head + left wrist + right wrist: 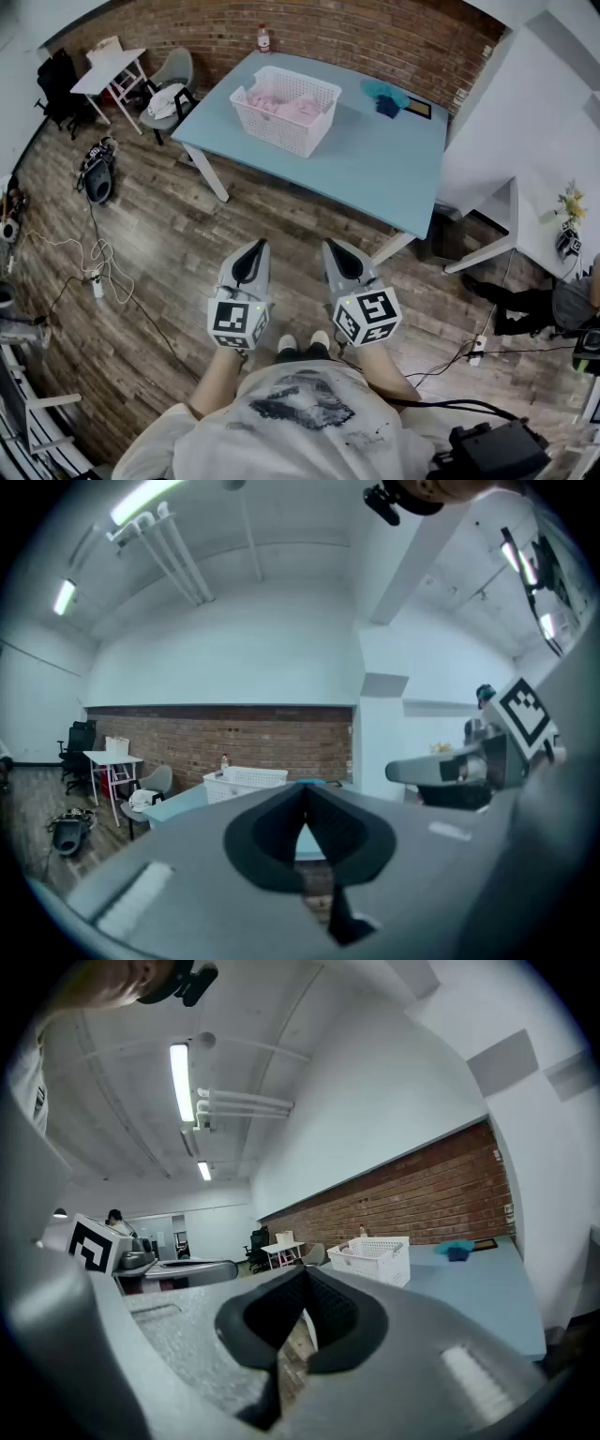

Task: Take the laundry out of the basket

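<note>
Task not yet begun: the left tongs [252, 247] and right tongs [337, 249], both clenched on nothing, hang well short of the blue counter [375, 169], where all the pink laundry [283, 103] lies inside the white basket [281, 133].
</note>
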{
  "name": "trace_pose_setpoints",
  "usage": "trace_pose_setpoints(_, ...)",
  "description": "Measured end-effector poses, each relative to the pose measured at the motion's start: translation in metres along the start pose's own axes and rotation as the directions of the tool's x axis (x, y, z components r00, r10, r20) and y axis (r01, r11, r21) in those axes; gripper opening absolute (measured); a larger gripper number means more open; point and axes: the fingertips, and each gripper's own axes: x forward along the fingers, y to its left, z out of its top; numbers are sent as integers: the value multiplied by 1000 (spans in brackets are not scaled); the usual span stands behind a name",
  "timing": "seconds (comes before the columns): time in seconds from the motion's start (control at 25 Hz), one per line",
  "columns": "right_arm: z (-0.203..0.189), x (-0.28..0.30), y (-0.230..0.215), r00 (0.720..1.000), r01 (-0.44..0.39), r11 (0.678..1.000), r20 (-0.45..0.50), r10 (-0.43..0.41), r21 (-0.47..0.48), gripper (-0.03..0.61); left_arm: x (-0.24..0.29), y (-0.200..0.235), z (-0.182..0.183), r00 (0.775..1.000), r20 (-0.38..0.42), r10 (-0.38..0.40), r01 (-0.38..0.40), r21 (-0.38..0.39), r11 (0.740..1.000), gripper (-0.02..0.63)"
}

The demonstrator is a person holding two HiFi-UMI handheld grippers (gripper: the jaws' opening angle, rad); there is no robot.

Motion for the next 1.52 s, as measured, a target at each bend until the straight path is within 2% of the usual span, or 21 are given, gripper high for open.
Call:
trace_pose_setpoints(0.32, 1, -13, -25, 999, -32, 998, 10, 32, 59, -3, 15, -24, -2, 1000, -16, 8, -8, 0, 1000, -9)
trace_pose_setpoints(0.72, 7, -26, -59, 998, -62, 997, 10, 61, 50, -3, 31, -46, 2, 998, -5, 55, -55, 12, 998, -9)
trace_pose_setpoints(0.96, 4, -18, -71, 998, -65, 996, -6, 65, 59, -3, 48, -45, 5, 999, -1, 48, -48, 22, 999, -9)
trace_pose_setpoints(1.24, 6, 12, -79, 998, -56, 997, 0, 56, 54, -3, 78, -20, 6, 999, 23, 25, -26, 14, 1000, -9)
trace_pose_setpoints(1.52, 12, 81, -74, 1000, 7, 999, -5, -6, 47, -3, 113, 44, 8, 999, 29, -29, 28, 7, 1000, -9)
